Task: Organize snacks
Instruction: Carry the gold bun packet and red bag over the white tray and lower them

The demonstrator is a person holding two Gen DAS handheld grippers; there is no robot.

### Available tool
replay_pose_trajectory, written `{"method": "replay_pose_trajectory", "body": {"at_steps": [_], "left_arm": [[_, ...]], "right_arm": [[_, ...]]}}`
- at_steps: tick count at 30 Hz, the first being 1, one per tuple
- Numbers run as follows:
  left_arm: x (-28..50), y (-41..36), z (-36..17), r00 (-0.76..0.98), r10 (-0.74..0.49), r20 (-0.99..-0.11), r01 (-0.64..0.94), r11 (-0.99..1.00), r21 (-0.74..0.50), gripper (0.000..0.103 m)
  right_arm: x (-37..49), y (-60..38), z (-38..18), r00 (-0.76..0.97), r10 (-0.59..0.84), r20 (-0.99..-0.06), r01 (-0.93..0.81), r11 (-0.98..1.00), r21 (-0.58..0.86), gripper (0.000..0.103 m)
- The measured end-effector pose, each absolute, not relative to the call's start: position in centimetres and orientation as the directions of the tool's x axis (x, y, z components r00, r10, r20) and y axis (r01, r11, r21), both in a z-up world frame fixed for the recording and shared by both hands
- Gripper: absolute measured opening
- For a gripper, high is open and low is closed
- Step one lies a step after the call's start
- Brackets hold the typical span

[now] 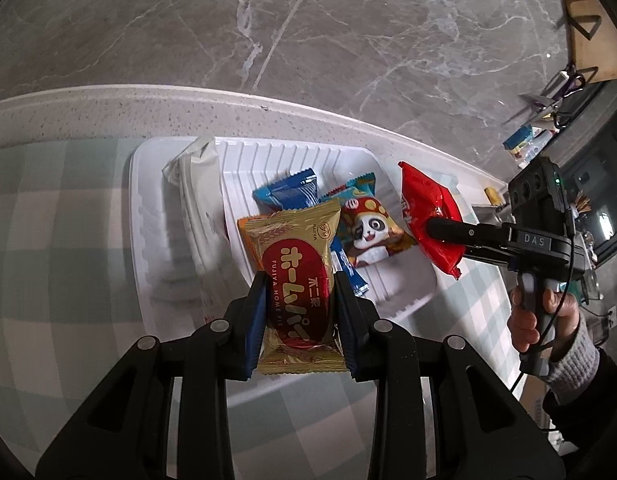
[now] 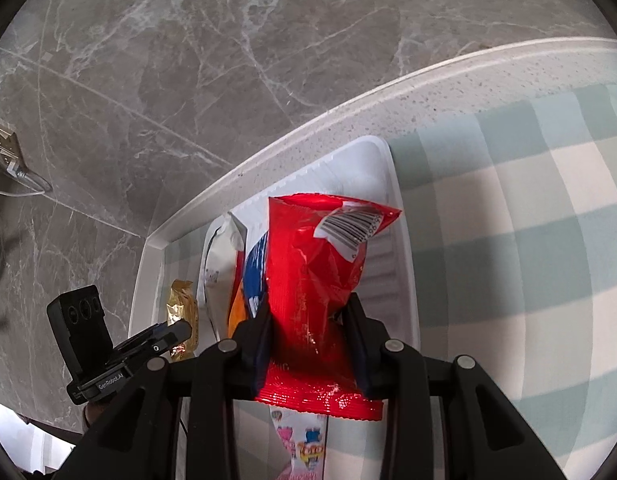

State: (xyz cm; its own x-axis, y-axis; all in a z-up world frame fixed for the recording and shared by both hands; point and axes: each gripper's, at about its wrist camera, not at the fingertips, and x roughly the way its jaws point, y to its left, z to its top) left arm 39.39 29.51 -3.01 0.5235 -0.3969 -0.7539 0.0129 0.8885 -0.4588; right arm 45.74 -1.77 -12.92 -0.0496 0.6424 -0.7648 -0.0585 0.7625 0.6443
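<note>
My left gripper [image 1: 299, 280] is shut on a gold and red Fujiya Home Pie packet [image 1: 294, 280], held above the near part of a white ribbed tray [image 1: 268, 156]. In the tray lie a white packet [image 1: 196, 168], a blue packet [image 1: 288, 192] and a panda packet [image 1: 368, 228]. My right gripper [image 2: 311, 304] is shut on a red snack bag [image 2: 312, 280], held over the tray [image 2: 392, 216]; it also shows in the left wrist view [image 1: 432, 227] with the red bag [image 1: 426, 200] at the tray's right end.
The tray sits on a green and white checked cloth [image 1: 48, 208] on a speckled white counter [image 1: 188, 108]. Grey marble floor [image 1: 308, 28] lies beyond the counter edge. A colourful packet [image 2: 304, 440] lies on the cloth below my right gripper. Clutter stands at the far right [image 1: 548, 136].
</note>
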Motion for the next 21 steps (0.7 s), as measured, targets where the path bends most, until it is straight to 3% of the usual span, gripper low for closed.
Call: {"method": "replay_pose_trajectory", "body": {"at_steps": [11,15,21], "left_arm": [[41.9,28.9,-4.5,0.515,-0.315,-0.797,-0.018,0.926,-0.377,0.030],[42.3,28.1,-4.9,0.512,-0.291,-0.808,-0.018,0.937,-0.349,0.040],[42.3,26.9,-4.4,0.526,-0.240,-0.816,0.004,0.960,-0.280,0.045]], "right_arm": [[46.9,-1.0,-15.1,-0.073,0.635,-0.769,-0.065,0.767,0.639,0.037],[46.6,-0.1,-15.6,-0.096,0.586,-0.805,-0.104,0.798,0.594,0.046],[45.8,0.3,-14.6,-0.090,0.530,-0.843,-0.170,0.826,0.538,0.055]]}}
